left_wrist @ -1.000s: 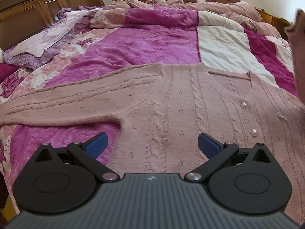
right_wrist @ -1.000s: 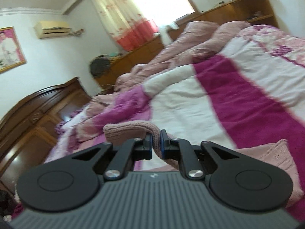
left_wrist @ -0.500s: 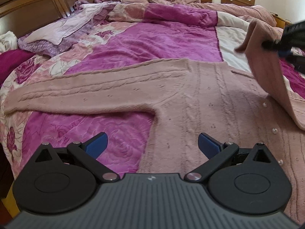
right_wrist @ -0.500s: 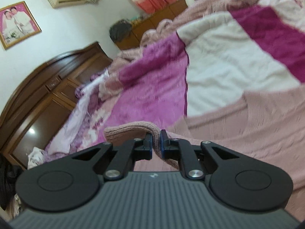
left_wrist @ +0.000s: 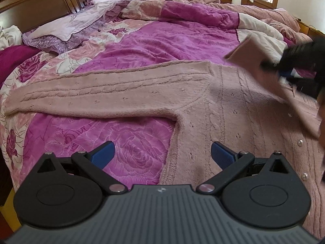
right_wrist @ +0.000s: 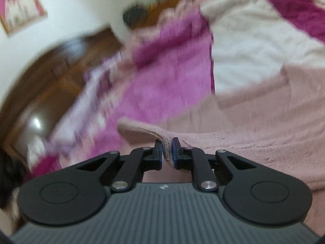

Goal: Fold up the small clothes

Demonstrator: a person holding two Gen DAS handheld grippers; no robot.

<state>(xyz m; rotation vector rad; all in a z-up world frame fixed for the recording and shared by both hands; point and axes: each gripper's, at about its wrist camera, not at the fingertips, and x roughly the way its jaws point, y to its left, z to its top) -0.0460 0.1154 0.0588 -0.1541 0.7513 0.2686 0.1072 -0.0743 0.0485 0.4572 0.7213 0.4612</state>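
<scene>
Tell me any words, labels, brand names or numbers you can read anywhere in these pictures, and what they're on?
No readable words or numbers anywhere.
Small pale emblem on the grey body behind the left tongs: a mark only, no letters.
The same emblem behind the right tongs: too small to make out.
Framed picture on the wall: too blurred to read.
Pink cardigan and bedspread: no text.

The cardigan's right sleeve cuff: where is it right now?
The cuff is pinched in the shut right gripper, held above the cardigan body; in the left wrist view it hangs at upper right.
</scene>
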